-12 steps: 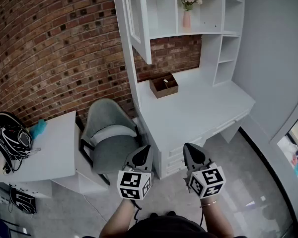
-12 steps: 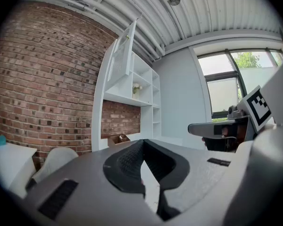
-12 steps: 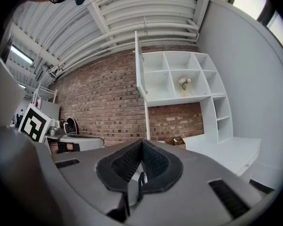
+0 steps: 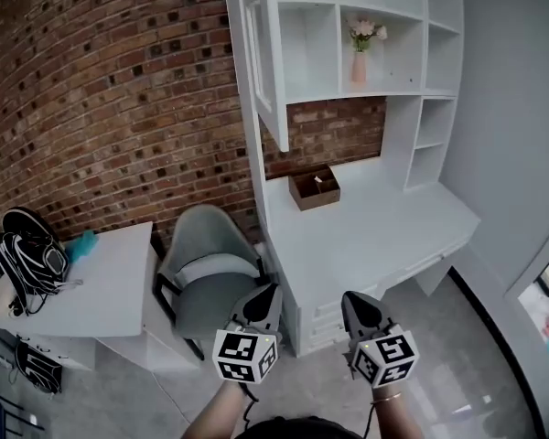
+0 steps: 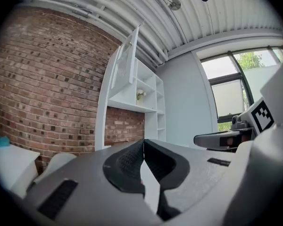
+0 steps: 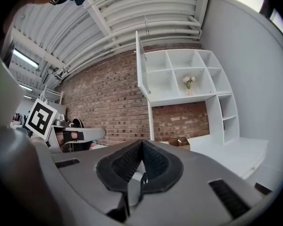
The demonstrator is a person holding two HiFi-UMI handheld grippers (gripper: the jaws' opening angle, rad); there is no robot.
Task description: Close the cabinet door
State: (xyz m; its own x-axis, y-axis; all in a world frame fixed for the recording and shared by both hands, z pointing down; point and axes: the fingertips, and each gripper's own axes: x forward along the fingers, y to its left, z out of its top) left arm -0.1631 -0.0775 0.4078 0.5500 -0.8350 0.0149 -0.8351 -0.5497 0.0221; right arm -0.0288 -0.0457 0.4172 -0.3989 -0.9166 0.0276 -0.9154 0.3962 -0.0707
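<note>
1. My left tool (image 4: pixel 263 295) is fully closed, with nothing between its jaws, low before the white surface (image 4: pixel 384 231).
2. The cabinet door (image 4: pixel 268 62) stands open high above, swung out from the shelf unit (image 4: pixel 393 94). I judge the closing is not yet begun.
3. My right tool (image 4: pixel 354 302) is closed and empty too, well apart from the door.

No text, label, brand, number or sign could be read in any view. The only printed marks were the black-and-white square markers (image 4: pixel 245 357) on the cubes of the left gripper (image 4: pixel 265 293) and the right gripper (image 4: pixel 353 300). These were coded patterns and carried no letters or digits.
</note>
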